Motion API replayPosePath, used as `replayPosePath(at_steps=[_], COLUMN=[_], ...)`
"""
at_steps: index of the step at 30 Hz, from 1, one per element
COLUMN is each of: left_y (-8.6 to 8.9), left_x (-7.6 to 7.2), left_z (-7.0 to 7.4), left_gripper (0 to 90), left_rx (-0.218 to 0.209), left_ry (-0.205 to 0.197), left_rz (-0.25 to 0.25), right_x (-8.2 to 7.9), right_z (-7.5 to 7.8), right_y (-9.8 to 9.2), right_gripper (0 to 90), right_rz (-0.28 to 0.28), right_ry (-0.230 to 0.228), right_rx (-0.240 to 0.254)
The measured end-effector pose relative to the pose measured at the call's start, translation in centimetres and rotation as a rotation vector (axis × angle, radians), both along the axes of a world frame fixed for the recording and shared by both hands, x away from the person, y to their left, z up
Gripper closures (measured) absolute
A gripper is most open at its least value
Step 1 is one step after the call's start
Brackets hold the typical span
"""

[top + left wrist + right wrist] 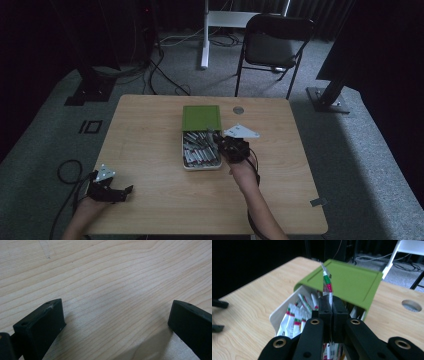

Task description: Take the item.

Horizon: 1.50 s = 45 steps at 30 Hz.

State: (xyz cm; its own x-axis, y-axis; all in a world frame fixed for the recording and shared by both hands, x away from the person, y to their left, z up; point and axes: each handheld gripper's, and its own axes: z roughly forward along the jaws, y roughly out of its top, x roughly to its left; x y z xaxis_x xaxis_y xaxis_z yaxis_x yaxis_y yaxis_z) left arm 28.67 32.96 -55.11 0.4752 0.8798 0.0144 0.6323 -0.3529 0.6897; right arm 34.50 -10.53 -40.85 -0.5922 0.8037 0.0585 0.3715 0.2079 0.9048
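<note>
Here we hold the right gripper (pixel 331 305) above a white box (pixel 277 315) that sits near the middle of the wooden table (pixel 150 145). Its 2 black jaws are pressed together on 1 thin sachet (pixel 327 285), a narrow white packet with red and green bands. The sachet stands nearly upright between the pads, and its top end pokes out above them, in front of the green lid (pixel 352 282). In the high view the right gripper (pixel 220 141) hovers over the right edge of the box (pixel 186 161), with our forearm coming in from the bottom of the picture.

The box is long and shallow, and it is packed with many more sachets (pixel 292 320) of the same kind, lying side by side. The green lid covers the far half of the box, so the near half is uncovered. In the high view the lid (pixel 201 118) is a flat green square at the far end of the box.

Our left gripper (pixel 111 192) rests low at the near left corner of the table, well apart from the box. Its 2 jaws stand wide apart, with bare wood (pixel 112 290) between them and nothing held.

A small round hole (pixel 238 109) lies in the table top just right of the lid. Beyond the table stands a dark folding chair (pixel 272 47).
</note>
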Motion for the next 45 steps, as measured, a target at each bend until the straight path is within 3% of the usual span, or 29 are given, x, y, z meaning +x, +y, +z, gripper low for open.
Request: replayPosePath(at_steps=[7,14,23,27,33,40,45], left_y=[0.0,0.0,0.0,0.0,0.0,0.0,0.0], left_x=[0.0,0.0,0.0,0.0,0.0,0.0,0.0], left_z=[0.0,0.0,0.0,0.0,0.0,0.0,0.0], left_gripper=[1.4,1.4,1.4,1.4,1.4,1.4,1.4], left_rx=[0.0,0.0,0.0,0.0,0.0,0.0,0.0], left_ry=[0.0,-0.001,0.001,0.001,0.001,0.001,0.001], left_rz=[0.0,0.0,0.0,0.0,0.0,0.0,0.0], right_x=[0.5,1.9,4.3,5.2,6.1,6.6,6.6], right_z=[1.8,1.3,-3.0,-5.5,-8.1,-10.9,-11.7], right_y=[-2.2,-4.5,-6.2,-6.3,-6.0,-7.3,-9.3], right_gripper=[88.9,88.8,88.8,88.8,88.8,88.8,88.0], right_rz=[-0.047,-0.122,-0.198,-0.199,-0.181,-0.24,-0.268], right_ry=[-0.037,-0.019,0.077,0.134,0.198,0.269,0.284], right_rx=[0.024,0.026,0.044,0.059,0.122,0.079,0.086])
